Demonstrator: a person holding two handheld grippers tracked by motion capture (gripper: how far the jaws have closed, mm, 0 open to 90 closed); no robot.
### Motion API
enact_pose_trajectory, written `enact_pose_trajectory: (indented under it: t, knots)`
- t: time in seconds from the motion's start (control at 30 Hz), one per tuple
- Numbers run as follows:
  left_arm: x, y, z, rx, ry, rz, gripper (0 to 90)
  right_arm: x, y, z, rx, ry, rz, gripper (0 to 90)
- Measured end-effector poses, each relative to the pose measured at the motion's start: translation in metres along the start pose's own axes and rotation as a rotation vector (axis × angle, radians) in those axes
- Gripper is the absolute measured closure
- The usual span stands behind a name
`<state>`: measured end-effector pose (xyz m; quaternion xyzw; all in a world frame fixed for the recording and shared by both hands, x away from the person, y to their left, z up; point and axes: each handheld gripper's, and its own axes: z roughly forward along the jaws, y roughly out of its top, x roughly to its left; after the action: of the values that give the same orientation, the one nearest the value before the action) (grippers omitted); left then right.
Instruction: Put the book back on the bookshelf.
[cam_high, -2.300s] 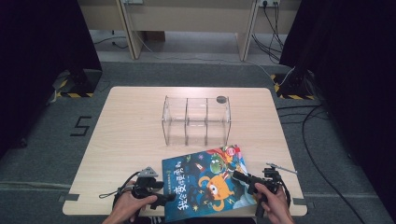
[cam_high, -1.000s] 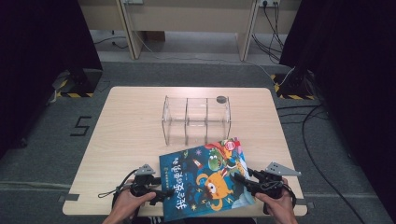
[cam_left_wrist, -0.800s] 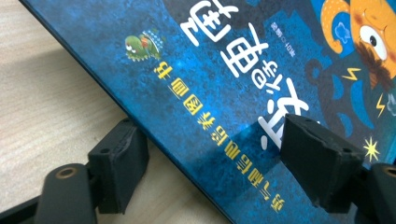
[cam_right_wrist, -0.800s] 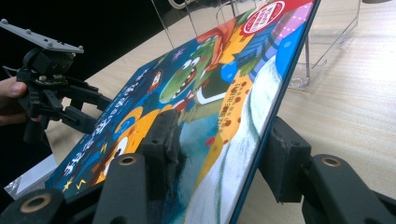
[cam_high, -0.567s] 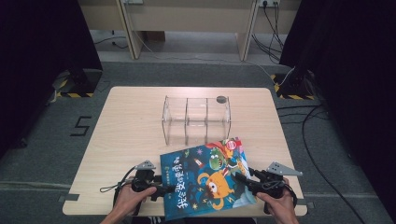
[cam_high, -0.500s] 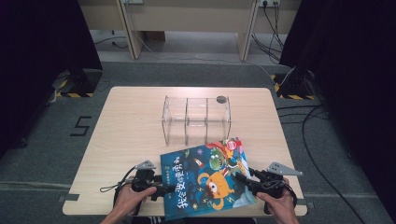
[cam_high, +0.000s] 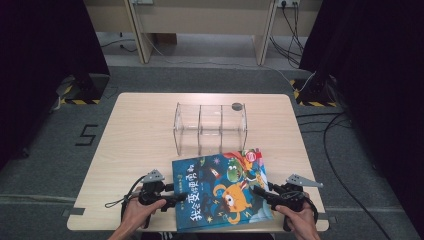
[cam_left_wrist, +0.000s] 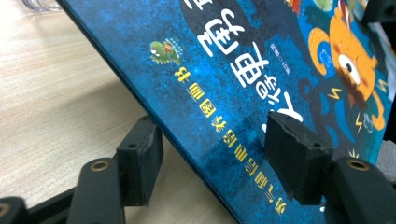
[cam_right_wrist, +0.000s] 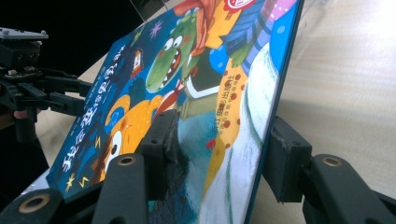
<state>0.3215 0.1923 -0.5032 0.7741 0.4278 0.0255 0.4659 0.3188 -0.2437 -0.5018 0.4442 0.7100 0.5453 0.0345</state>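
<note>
Book: a picture book (cam_high: 221, 192) with a dark blue cover and an orange cartoon creature lies at the near edge of the table (cam_high: 140, 130), just in front of the clear acrylic rack (cam_high: 210, 127); its far corner comes close to the rack's foot; whether they touch cannot be told.
Long axis: the book's longer side runs roughly across the table, turned a little so its right end lies farther from the person; each short end points toward one hand.
Left gripper: the left gripper (cam_left_wrist: 212, 154) straddles the book's left edge; one pad sits under the cover and the other above it; its jaws have just been closing with the edge between them; a gap remains at the lower pad, so the pinch looks unfinished.
Right gripper: the right gripper (cam_right_wrist: 219, 149) brackets the book's right edge; the inner pad lies against the cover and the outer one stands just beside the edge, slightly apart; the jaws are half spread, framing the book rather than clamping it.
Tilt: in both gripper views the cover rises at an angle off the tabletop, so the near portion appears lifted.
Deciding relation: the rack lies straight ahead of the book, beyond its far long edge; both hands are equally near their own end; a lift likely depends on both pinches seating first.
</note>
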Motion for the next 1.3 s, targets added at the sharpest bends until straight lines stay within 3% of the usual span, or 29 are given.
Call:
enact_pose_trajectory:
  t: [0.13,0.23,0.53,0.73,0.87,0.9,0.97,1.07,1.3]
  knots:
    - [-0.001,0.002,-0.003,-0.056,-0.001,0.0,45.2,-0.005,-0.003,0.001,0.019,-0.004,0.036,50.8]
    - [0.0,0.007,-0.01,-0.147,0.003,0.001,52.8,-0.006,-0.006,0.004,0.041,-0.01,0.054,50.4]
    - [0.009,0.005,-0.007,-0.142,-0.068,-0.103,56.4,-0.007,-0.007,0.005,0.063,-0.008,0.05,48.4]
    - [0.01,0.003,-0.004,-0.113,-0.127,-0.138,58.3,-0.008,-0.007,0.005,0.069,-0.029,0.041,44.2]
    - [0.012,0.002,-0.002,-0.123,-0.245,-0.219,60.9,-0.008,-0.007,0.005,0.056,-0.017,0.049,43.9]
    - [0.01,0.002,-0.001,-0.127,-0.275,-0.218,60.7,-0.005,-0.006,0.006,0.05,-0.001,0.049,44.1]
    - [0.003,0.005,-0.001,-0.121,-0.259,-0.166,59.7,-0.003,-0.006,0.007,0.05,0.005,0.038,44.4]
    - [0.003,0.006,0.0,-0.11,-0.256,-0.164,59.5,0.0,-0.004,0.008,0.051,0.002,0.026,44.7]
    - [0.001,0.008,-0.002,-0.107,-0.24,-0.151,58.9,-0.003,-0.005,0.007,0.048,0.017,0.071,47.1]
